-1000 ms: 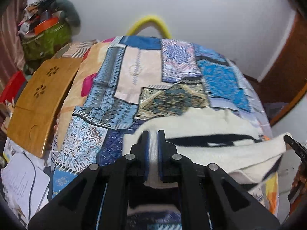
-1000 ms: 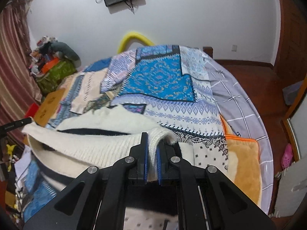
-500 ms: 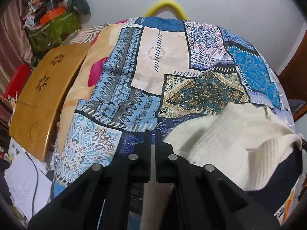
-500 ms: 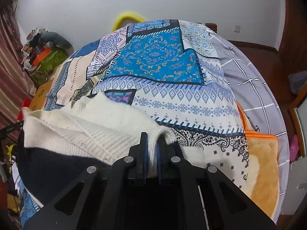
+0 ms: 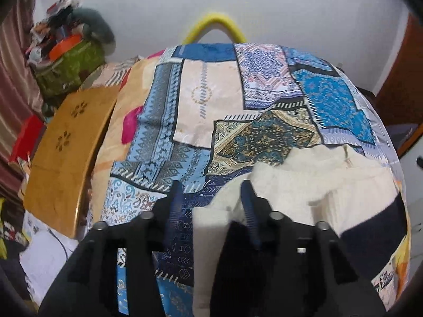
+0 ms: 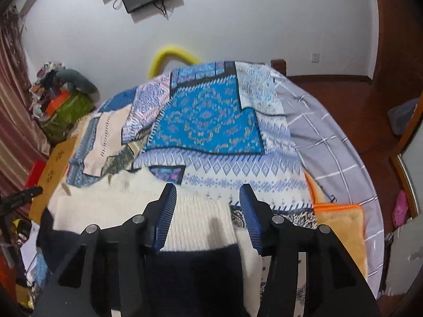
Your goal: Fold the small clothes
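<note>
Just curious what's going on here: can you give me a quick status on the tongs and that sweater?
Left tongs and right tongs open, just released. Cream-and-navy knitted sweater lies folded on patchwork bedspread. Nothing in the way.

Both grippers let go: left gripper (image 5: 212, 194) and right gripper (image 6: 207, 198) were pinched on the cream sweater (image 6: 195, 216) edge, and their jaws have just been opening, with knit lying loose between them. Sweater, lifted a second ago, now lies folded on the bed (image 6: 211, 121), navy band (image 6: 185, 264) nearest.

No legible text, labels or nos. anywhere; papers (image 5: 45, 259) at 8 o'clock probably printed, too blurred.
</note>
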### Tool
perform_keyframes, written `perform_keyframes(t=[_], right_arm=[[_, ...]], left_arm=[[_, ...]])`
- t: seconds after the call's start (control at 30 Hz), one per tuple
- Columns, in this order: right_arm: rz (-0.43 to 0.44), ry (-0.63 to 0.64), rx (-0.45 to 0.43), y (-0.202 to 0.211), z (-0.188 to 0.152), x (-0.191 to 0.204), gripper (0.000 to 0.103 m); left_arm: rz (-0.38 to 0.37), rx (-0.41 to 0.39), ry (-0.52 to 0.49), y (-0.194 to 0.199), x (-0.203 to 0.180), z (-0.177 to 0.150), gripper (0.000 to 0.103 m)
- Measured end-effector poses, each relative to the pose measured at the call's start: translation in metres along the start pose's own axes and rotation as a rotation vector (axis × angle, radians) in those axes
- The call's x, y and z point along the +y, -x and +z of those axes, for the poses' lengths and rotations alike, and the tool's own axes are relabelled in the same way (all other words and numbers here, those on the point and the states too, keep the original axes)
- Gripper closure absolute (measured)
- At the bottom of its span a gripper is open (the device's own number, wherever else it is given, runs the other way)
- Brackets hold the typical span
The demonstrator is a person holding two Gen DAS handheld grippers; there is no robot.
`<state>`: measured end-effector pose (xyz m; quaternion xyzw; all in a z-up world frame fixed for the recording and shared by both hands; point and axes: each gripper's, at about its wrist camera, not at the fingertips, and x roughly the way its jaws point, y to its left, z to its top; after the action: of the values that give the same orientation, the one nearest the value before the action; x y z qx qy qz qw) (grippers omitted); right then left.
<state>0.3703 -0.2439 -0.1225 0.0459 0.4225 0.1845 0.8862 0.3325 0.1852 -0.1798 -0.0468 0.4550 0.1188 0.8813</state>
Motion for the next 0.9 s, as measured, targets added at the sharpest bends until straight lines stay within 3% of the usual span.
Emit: perform_keyframes(t=[0.13,0.37,0.43,0.53,0.67,0.73,0.8,0.87,0.9], right_arm=[[-0.013,0.048,0.015,0.002,0.0,0.003,0.055],[-0.015,0.096,0.108,-0.023,-0.016,0.007,0.052],[-0.032,0.097,0.122,-0.032,-0.021,0.004,0.052],[-0.055,0.06,0.154,-0.05,-0.027,-0.006,0.052],[-0.038,0.018,0.172,-0.067,-0.032,-0.016,0.052],[-0.017,0.02,0.185,-0.072,-0.033,-0.016,0.055],[0.015,0.035,0.189,-0.076,-0.033,-0.012,0.067],[0.027,0.045,0.19,-0.078,-0.033,-0.009,0.073],[0.026,0.053,0.19,-0.079,-0.033,-0.007,0.078]], left_arm=[[0.0,0.007,-0.041,0.001,-0.008,-0.001,0.04],[-0.032,0.064,-0.09,-0.021,-0.024,-0.009,0.04],[-0.045,0.114,-0.115,-0.036,-0.032,-0.01,0.04],[-0.058,0.168,-0.15,-0.055,-0.045,-0.012,0.04],[-0.064,0.167,-0.171,-0.067,-0.054,-0.013,0.04],[-0.079,0.166,-0.181,-0.069,-0.057,-0.011,0.048],[-0.083,0.168,-0.189,-0.072,-0.058,-0.009,0.064],[-0.073,0.159,-0.189,-0.072,-0.059,-0.008,0.084],[-0.071,0.152,-0.187,-0.072,-0.059,-0.007,0.088]])
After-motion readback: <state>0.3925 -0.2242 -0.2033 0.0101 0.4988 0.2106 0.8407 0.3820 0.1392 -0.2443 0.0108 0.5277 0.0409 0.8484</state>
